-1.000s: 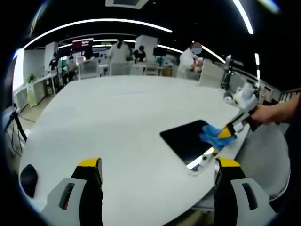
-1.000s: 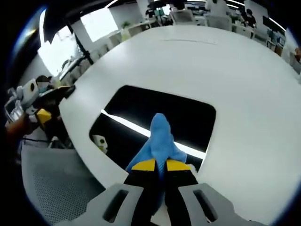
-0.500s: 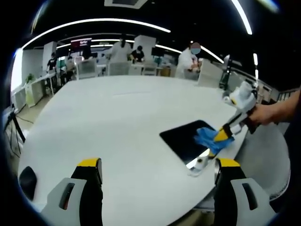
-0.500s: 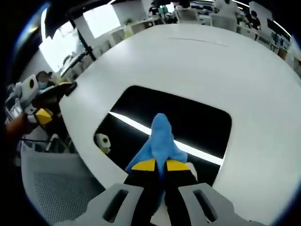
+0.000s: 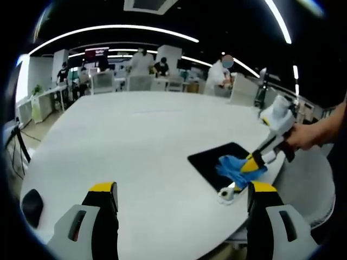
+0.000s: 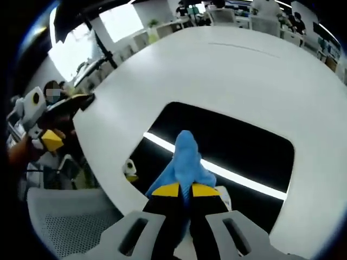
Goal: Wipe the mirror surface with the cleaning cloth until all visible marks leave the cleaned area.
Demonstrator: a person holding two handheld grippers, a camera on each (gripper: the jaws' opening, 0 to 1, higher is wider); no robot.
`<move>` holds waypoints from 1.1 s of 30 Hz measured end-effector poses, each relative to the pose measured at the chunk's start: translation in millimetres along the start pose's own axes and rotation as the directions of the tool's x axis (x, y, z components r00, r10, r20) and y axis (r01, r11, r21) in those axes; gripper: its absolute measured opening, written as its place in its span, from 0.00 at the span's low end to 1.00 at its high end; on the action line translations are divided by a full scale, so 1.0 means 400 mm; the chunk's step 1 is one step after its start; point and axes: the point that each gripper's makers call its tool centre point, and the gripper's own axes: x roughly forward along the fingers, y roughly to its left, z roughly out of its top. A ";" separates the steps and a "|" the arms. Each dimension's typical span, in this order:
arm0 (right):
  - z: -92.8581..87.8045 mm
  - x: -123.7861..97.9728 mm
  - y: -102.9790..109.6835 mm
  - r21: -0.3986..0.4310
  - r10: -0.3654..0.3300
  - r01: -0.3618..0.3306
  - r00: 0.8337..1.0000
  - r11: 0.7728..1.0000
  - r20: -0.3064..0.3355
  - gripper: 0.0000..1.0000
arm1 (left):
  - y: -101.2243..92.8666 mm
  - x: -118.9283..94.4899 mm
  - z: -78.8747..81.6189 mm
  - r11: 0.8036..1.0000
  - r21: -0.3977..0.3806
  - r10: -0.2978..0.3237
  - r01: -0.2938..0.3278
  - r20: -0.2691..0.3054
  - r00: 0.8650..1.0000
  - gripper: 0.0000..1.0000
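A: Status on right gripper?
B: Pressed together on blue cleaning cloth. Cloth bunched, trailing forward onto mirror.

A: Mirror location?
B: Flat on white table, near the table's edge by a mesh chair. Dark glass, reflecting a bright ceiling strip. Seen from left gripper view as a dark slab with cloth on its near end, right gripper coming in from the right.

A: Left gripper?
B: Spread wide, holding nothing, hovering over bare table well apart from mirror.

A: Marks left?
B: Cannot tell. Reflections too strong to pick out smudges.

A: Advice for the stroke?
B: Probably mid-wipe. Best to keep cloth flat against glass, press evenly, run overlapping passes edge to edge. Avoid dragging jaw tips on glass. Watch the near edge: mirror close to table rim, so push inward rather than toward the chair. Left gripper could steady a corner if mirror slides.
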 end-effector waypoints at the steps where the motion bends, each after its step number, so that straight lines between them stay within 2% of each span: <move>1: 0.003 0.007 0.007 -0.003 0.004 -0.004 1.000 1.000 0.000 0.01 | 0.001 -0.002 -0.002 1.000 -0.001 0.001 -0.001 0.001 1.000 1.00; 10: 0.025 0.030 0.061 -0.013 0.030 -0.030 1.000 0.999 -0.004 0.01 | 0.001 -0.014 -0.019 1.000 -0.021 0.007 -0.007 -0.001 1.000 1.00; 11: 0.029 0.035 0.070 -0.023 0.028 -0.028 1.000 0.999 -0.008 0.01 | 0.001 -0.014 -0.020 1.000 -0.022 0.007 -0.007 -0.001 1.000 1.00; 14: 0.040 0.051 0.094 -0.136 0.009 -0.012 1.000 0.991 -0.024 0.01 | -0.001 -0.016 -0.015 1.000 -0.021 0.007 -0.007 0.001 1.000 1.00; 19: 0.061 0.072 0.132 -0.117 0.035 -0.038 0.999 0.992 -0.028 0.01 | 0.005 -0.023 -0.010 1.000 -0.020 0.012 -0.011 0.007 1.000 1.00; 21: 0.066 0.080 0.152 -0.154 0.043 -0.046 0.999 0.987 -0.024 0.01 | 0.009 -0.026 -0.012 1.000 -0.024 0.017 -0.017 0.004 1.000 1.00; 23: 0.069 0.085 0.155 -0.199 0.023 -0.030 0.999 0.980 -0.039 0.01 | 0.009 -0.030 -0.012 0.999 -0.028 0.019 -0.019 0.003 1.000 1.00; 33: 0.068 0.084 0.149 -0.196 0.035 -0.041 0.999 0.980 -0.033 0.01 | 0.007 -0.030 -0.012 1.000 -0.009 0.013 -0.013 -0.014 1.000 1.00</move>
